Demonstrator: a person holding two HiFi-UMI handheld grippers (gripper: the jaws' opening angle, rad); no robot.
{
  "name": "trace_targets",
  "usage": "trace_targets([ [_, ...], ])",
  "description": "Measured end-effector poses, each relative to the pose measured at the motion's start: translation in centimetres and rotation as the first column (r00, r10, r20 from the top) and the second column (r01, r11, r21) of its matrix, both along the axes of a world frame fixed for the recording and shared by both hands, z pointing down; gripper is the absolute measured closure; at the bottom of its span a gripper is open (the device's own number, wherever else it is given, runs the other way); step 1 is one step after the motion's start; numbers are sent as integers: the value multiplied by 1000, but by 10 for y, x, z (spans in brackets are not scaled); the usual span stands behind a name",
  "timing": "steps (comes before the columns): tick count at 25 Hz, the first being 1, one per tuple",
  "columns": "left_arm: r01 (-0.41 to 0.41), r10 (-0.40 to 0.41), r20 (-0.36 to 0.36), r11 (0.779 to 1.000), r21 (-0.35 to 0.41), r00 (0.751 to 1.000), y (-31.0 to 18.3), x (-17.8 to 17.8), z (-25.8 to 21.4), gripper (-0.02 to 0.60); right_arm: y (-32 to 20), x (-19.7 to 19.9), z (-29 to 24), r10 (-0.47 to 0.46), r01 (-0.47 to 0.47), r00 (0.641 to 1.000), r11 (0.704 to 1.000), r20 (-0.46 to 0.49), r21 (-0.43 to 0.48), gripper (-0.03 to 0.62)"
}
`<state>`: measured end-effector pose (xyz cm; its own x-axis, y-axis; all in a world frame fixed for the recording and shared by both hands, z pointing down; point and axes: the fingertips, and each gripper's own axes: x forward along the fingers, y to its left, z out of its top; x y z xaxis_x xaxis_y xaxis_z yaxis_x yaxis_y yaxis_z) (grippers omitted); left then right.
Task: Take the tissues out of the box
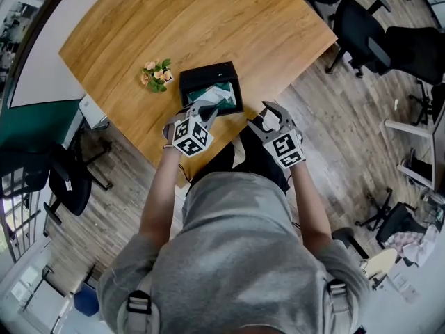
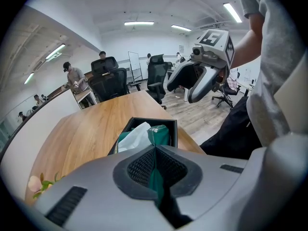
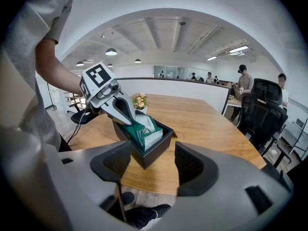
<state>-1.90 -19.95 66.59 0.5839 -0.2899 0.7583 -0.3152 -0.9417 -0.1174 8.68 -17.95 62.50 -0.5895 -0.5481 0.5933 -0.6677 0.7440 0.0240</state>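
Note:
A black open box (image 1: 208, 73) stands near the front edge of the wooden table (image 1: 229, 19). Inside it lies a green tissue pack (image 1: 224, 97) with white tissue showing. My left gripper (image 1: 207, 111) reaches into the box's near side and is shut on the pack's green wrapper (image 2: 155, 179). In the right gripper view the pack (image 3: 146, 132) sits tilted up in the box (image 3: 149, 150) under the left gripper (image 3: 126, 113). My right gripper (image 1: 272, 111) hangs open just off the table edge, right of the box, with nothing between its jaws (image 3: 153, 165).
A small pot of flowers (image 1: 156, 75) stands left of the box. Office chairs (image 1: 361, 30) sit beyond the table's right side, and another chair (image 1: 66, 179) at the left. People stand at desks in the background (image 3: 245, 83).

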Motion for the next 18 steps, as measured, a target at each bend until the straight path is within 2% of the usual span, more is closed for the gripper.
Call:
trace_targets([
  [4,6,-6,0,1000,16,1000,1,-1,-6,558,8,0,2,-2,2,1000,1000,-2,-1,304],
  [9,32,-32,-3,996,83,999,-3,-8,-19,558,10,-3,-3,-2,2,1000,1000,0,16,304],
  [18,83,-79,-32,988,127,996,-3,-14,-40,558,8,-9,-15,-37,37,999,998,11,43,306],
])
